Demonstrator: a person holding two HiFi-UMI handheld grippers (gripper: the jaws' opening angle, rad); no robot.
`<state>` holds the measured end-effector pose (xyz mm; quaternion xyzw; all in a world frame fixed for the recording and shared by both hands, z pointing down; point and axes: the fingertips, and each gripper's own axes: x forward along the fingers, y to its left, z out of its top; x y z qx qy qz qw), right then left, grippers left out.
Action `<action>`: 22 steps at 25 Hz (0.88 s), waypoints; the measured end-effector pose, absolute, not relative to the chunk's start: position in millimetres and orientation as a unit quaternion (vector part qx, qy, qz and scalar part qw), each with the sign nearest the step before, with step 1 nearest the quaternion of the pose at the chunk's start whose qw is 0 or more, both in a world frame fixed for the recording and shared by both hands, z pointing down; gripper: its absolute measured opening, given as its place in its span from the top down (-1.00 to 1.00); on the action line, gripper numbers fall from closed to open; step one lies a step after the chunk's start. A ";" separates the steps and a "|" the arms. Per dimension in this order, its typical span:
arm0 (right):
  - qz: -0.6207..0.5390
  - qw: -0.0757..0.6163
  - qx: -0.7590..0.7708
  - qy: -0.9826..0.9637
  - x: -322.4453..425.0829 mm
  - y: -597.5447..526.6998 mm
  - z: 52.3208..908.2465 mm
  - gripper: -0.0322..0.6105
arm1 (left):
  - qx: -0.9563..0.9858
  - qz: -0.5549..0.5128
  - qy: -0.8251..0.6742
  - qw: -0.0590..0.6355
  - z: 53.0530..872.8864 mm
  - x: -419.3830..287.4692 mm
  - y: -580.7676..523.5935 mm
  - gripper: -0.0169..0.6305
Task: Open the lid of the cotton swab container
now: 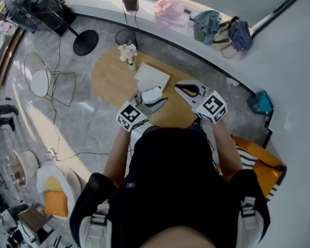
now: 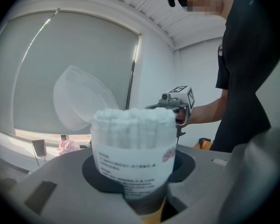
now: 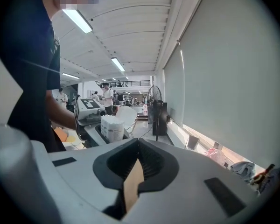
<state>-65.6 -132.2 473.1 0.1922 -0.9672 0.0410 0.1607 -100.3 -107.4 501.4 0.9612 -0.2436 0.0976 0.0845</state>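
A person stands at the near edge of an oval wooden bench (image 1: 111, 81), seen from above, with a hand-held gripper in each hand.

The left hand-held gripper (image 1: 154, 101) pinches the cotton swab container (image 2: 133, 155) by its lower body. The clear tub sits upright in the curved hollow between the jaws, which press on both its sides. It is packed with white swabs, whose tips show at the open top. Its translucent lid (image 2: 77, 97) is already open and stands up behind the far left of the rim. The container is over the bench's near edge, close to the person. It looks lifted off the wood, though the head view is too small to be sure.

The right hand-held gripper (image 3: 139, 149) has its jaws pressed together with nothing between them. It is near the container on its right, with a clear gap between, over the near right edge of the bench.

Both bare forearms reach forward from the body with bent elbows. The two hand-held grippers point away from the person and angle slightly toward each other.

Just beyond the container lies a white sheet (image 1: 152, 76), and a small vase of flowers (image 1: 128, 53) stands at the far edge. The left part of the bench is bare wood. A wire chair (image 1: 44, 79) and a floor fan (image 1: 33, 6) stand well apart, to the left.
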 end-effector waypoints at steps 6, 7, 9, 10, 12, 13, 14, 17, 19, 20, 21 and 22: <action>0.048 0.172 0.188 -0.966 -68.1 -125.2 486.3 0.91 | 0.960 0.096 -0.247 0.085 498.8 -104.2 -108.8 0.35; 0.050 0.174 0.190 -0.965 -67.5 -125.1 489.0 0.91 | 0.960 0.096 -0.249 0.085 498.7 -104.5 -109.1 0.35; 0.054 0.176 0.197 -0.963 -65.4 -126.0 495.0 0.91 | 0.959 0.096 -0.252 0.084 499.0 -105.3 -110.4 0.35; 0.058 0.175 0.200 -0.962 -64.6 -126.8 497.3 0.91 | 0.959 0.097 -0.254 0.084 499.3 -106.2 -111.3 0.35; 0.063 0.173 0.204 -0.961 -64.6 -127.8 500.6 0.91 | 0.958 0.097 -0.258 0.084 500.0 -109.5 -112.0 0.35; 0.060 0.174 0.203 -0.962 -65.5 -128.1 501.8 0.91 | 0.957 0.097 -0.259 0.085 500.7 -111.7 -111.9 0.35; 0.055 0.175 0.200 -0.962 -66.5 -128.2 502.7 0.91 | 0.957 0.097 -0.261 0.086 501.6 -113.9 -111.5 0.35; 0.062 0.177 0.200 -0.962 -67.8 -126.0 506.7 0.91 | 0.955 0.099 -0.264 0.090 504.4 -117.6 -109.8 0.35; 0.067 0.178 0.199 -0.961 -67.7 -123.7 509.4 0.91 | 0.955 0.099 -0.265 0.091 505.5 -116.6 -109.1 0.35; 0.066 0.180 0.196 -0.962 -67.5 -122.8 510.8 0.91 | 0.955 0.099 -0.265 0.092 506.3 -115.4 -108.9 0.35; 0.066 0.182 0.194 -0.962 -67.2 -121.8 512.6 0.91 | 0.954 0.100 -0.265 0.094 507.3 -113.9 -108.5 0.35; 0.069 0.185 0.193 -0.961 -66.8 -121.1 514.8 0.91 | 0.954 0.100 -0.264 0.096 508.1 -112.4 -108.3 0.35</action>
